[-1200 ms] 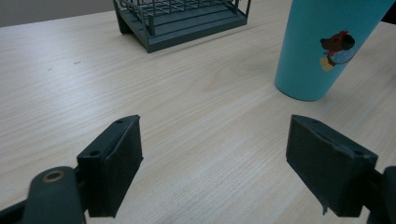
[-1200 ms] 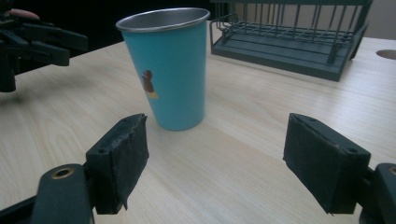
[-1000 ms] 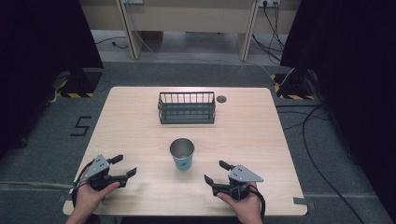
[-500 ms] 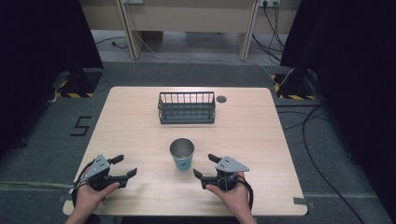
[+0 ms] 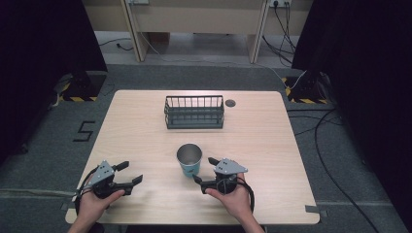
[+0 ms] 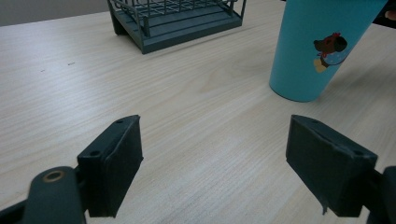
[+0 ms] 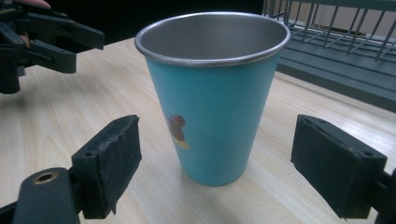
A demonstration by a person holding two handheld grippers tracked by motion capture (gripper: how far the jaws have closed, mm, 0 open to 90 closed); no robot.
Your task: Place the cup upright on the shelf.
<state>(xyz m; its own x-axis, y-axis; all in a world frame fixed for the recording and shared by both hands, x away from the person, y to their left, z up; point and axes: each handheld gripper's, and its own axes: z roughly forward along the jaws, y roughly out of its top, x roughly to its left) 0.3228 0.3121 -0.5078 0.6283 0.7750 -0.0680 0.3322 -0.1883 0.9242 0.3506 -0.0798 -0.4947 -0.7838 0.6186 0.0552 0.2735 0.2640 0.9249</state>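
Observation:
A teal cup with a steel inside and a small cartoon print stands upright near the table's front middle. My right gripper is open just right of it, its jaws pointing at the cup; in the right gripper view the cup stands just beyond and between the two pads. My left gripper is open at the front left, nothing between its jaws. In the left gripper view the cup is ahead to the right. A dark wire basket sits behind the cup.
The wooden table has a small dark round spot right of the basket. Cables lie on the grey floor to the right. The left gripper shows far off in the right gripper view, and the basket in the left gripper view.
My right gripper has moved left across the table toward the cup, and its jaws now face it closely. The left gripper has stayed in place.

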